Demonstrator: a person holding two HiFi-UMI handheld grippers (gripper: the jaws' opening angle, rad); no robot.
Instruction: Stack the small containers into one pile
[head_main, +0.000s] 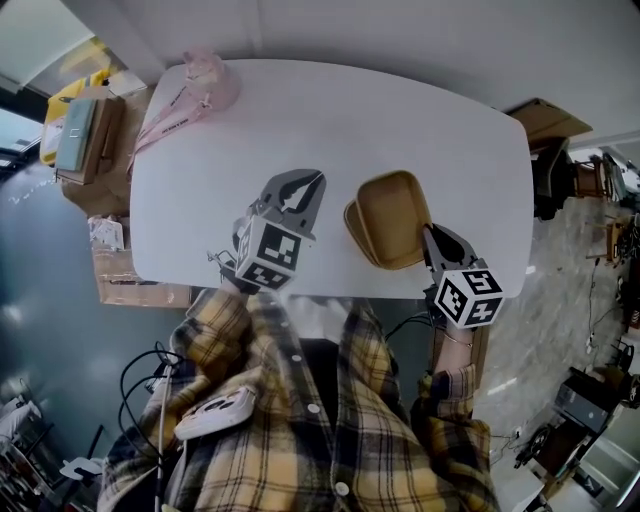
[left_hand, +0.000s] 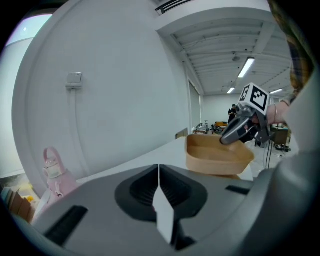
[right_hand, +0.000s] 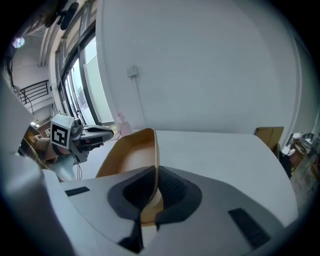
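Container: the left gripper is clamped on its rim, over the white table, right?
Not quite. It is the right gripper, not the left, that is clamped on the brown container's rim, over the white table. The right gripper view shows the rim pinched between its jaws. The left gripper is shut on nothing.

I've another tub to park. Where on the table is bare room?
Bare: the far right of the white rounded table, beyond the brown paper containers, and its far middle, right of the pink bottle-like object with a strap at the far-left corner. Crowded: the near edge, with the left hand-held gripper, the right hand-held gripper and the containers.
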